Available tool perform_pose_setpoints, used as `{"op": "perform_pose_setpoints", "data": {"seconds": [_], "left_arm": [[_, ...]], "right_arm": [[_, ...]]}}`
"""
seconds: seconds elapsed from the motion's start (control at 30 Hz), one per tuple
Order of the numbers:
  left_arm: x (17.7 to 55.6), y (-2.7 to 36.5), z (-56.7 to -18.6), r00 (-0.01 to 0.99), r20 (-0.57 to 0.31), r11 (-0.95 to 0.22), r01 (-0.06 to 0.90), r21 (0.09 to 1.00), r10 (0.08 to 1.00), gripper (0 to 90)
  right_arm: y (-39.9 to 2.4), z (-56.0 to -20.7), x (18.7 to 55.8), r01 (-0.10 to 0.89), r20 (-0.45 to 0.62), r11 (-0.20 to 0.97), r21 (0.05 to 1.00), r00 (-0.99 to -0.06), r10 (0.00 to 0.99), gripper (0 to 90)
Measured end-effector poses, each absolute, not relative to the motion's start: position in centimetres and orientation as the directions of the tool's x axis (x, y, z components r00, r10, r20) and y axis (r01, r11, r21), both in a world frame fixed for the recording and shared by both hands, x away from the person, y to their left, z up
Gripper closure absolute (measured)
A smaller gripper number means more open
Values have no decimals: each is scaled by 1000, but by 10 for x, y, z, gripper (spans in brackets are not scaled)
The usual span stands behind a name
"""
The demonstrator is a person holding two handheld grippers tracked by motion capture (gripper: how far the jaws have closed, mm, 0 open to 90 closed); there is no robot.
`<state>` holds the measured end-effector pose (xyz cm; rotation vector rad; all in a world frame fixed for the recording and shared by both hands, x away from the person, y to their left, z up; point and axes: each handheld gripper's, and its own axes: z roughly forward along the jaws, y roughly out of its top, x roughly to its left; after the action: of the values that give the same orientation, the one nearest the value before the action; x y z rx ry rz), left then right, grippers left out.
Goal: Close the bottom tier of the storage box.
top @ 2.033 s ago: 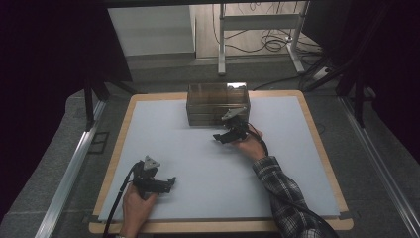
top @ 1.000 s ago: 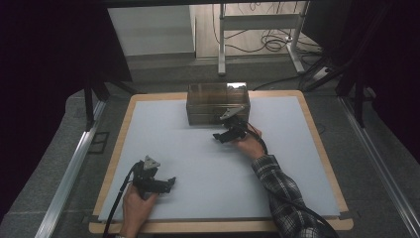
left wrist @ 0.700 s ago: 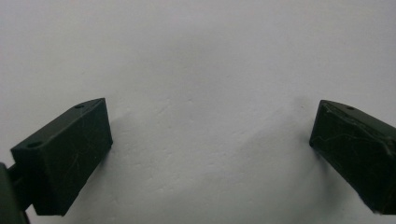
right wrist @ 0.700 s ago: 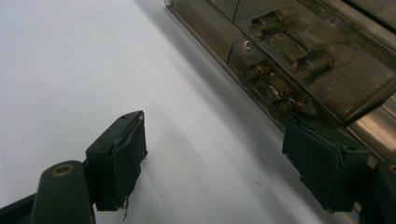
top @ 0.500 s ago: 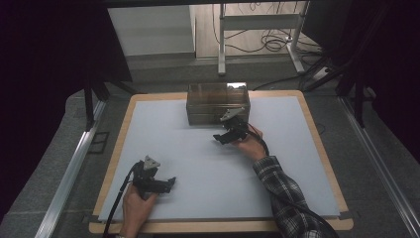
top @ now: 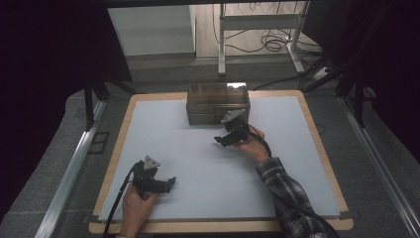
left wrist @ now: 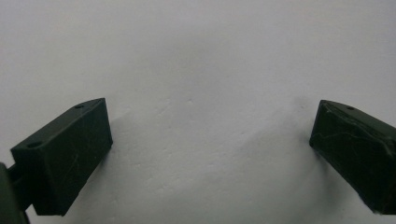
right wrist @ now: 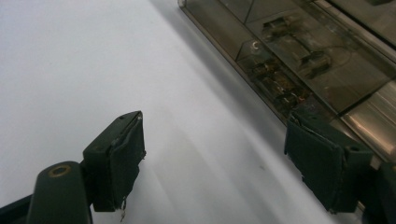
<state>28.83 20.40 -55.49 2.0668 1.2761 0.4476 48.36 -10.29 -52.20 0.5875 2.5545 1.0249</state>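
Observation:
A clear smoky plastic box [top: 218, 102] with small compartments stands at the far middle of the white table mat [top: 198, 163]. In the right gripper view its front wall [right wrist: 299, 60] runs across the upper right, with small parts inside. My right gripper [top: 221, 140] hovers just in front of the box, jaws open and nothing between them; the same right gripper [right wrist: 212, 161] has its right pad close by the box's lower edge. My left gripper [top: 172, 182] rests near the front left of the mat, open over bare white surface, as the left gripper [left wrist: 210, 154] shows.
A wooden border [top: 115, 148] frames the mat. Grey floor and metal rails [top: 69, 173] lie to both sides. A metal stand with cables [top: 262, 34] is behind the table. A plaid sleeve [top: 287, 193] reaches in from the bottom right.

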Motion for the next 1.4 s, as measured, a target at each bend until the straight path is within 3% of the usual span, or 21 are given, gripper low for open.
{"op": "perform_pose_setpoints", "data": {"seconds": [1.4], "left_arm": [[288, 204, -555, 464, -54, -303, 657, 691, 884, 0]], "right_arm": [[-115, -510, 455, 229, -154, 672, 704, -875, 459, 167]]}}
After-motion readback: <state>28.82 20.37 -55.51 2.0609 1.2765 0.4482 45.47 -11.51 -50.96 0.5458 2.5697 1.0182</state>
